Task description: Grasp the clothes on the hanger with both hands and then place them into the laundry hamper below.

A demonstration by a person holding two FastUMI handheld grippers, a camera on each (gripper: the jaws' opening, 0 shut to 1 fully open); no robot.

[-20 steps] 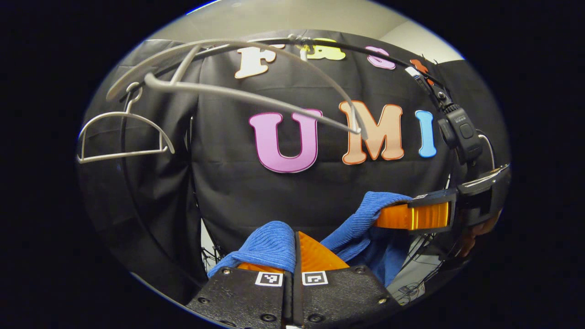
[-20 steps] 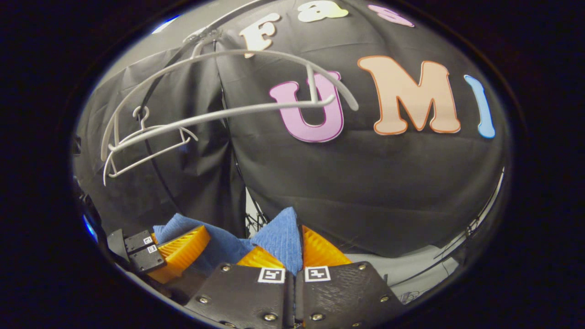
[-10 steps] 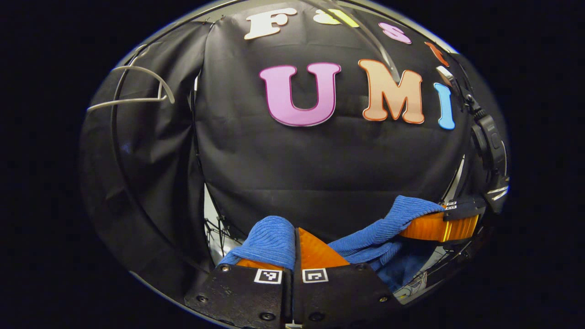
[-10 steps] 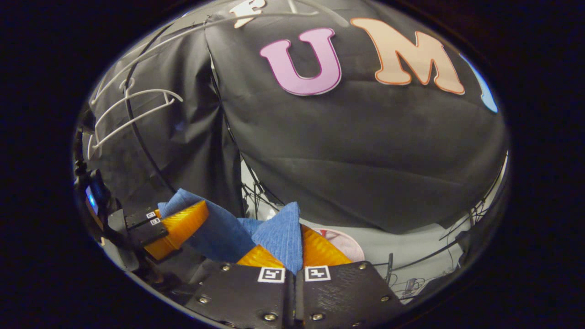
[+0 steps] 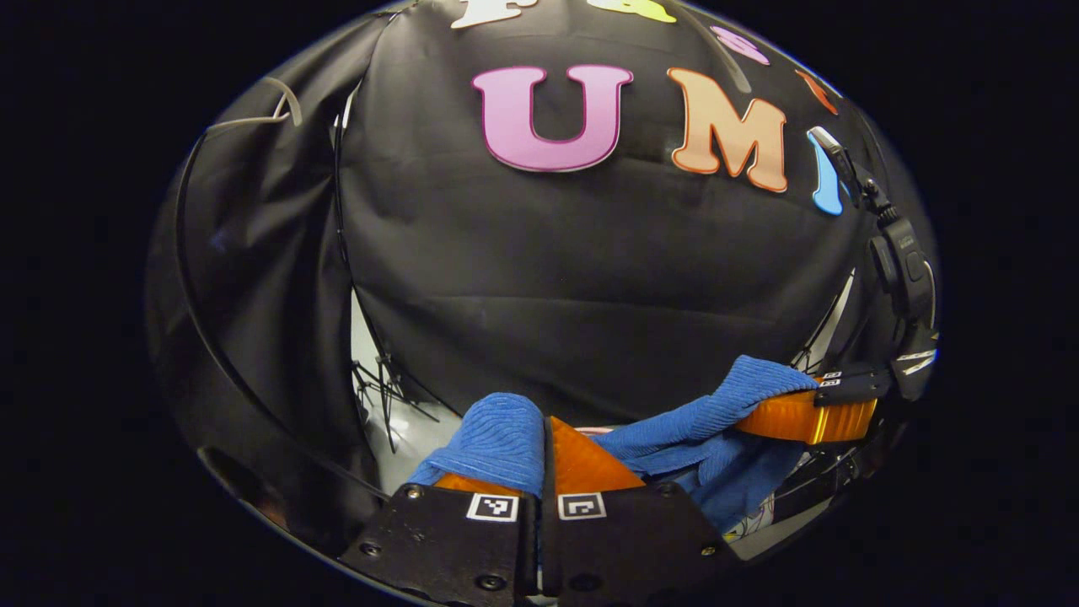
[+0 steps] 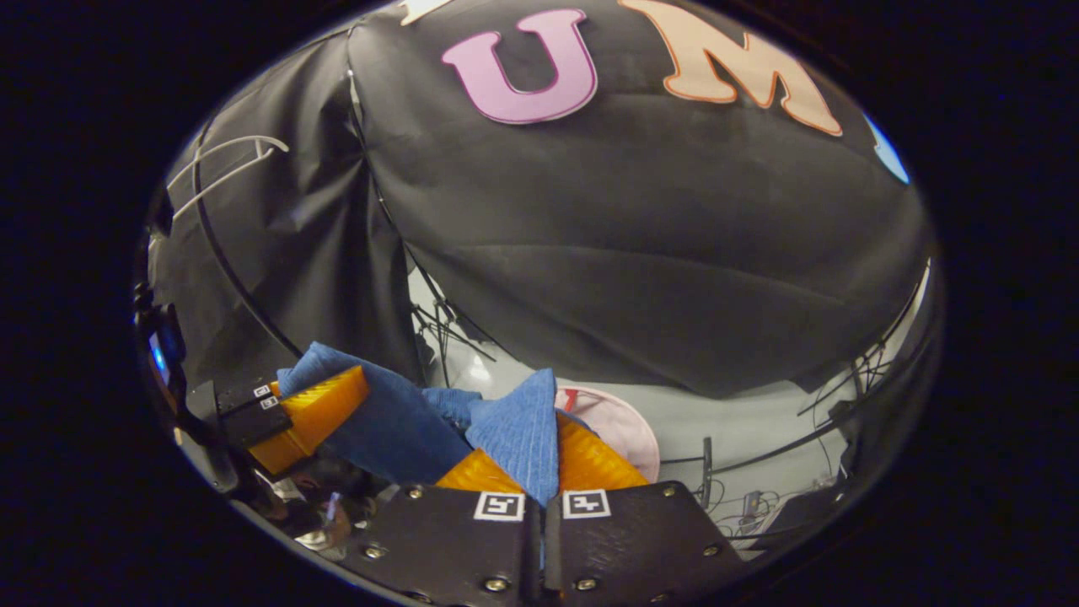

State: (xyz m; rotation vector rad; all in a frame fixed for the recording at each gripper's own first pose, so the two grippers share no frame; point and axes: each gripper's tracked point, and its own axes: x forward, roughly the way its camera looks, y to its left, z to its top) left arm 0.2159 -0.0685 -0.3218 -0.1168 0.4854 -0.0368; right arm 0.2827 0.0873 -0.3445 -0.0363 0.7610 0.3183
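Blue knit garment (image 5: 506,434) is pinched in both tongs: the left tongs (image 5: 544,455) are clamped on one fold, and the right tongs (image 6: 548,455) are clamped on another fold (image 6: 518,434). The cloth sags between them in the air. Past the right tongs there's a pink round thing (image 6: 620,426) on the pale floor (image 6: 742,430), with a white hanger (image 6: 223,160) up on the far left.

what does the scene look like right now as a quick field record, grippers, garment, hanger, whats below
left gripper: shut on blue garment
right gripper: shut on blue garment
blue garment: off the hanger, slung between both grippers
hanger: bare, up on the left
below: pink rim partly behind the right gripper, possibly the hamper
floor: grey, cables lying on it
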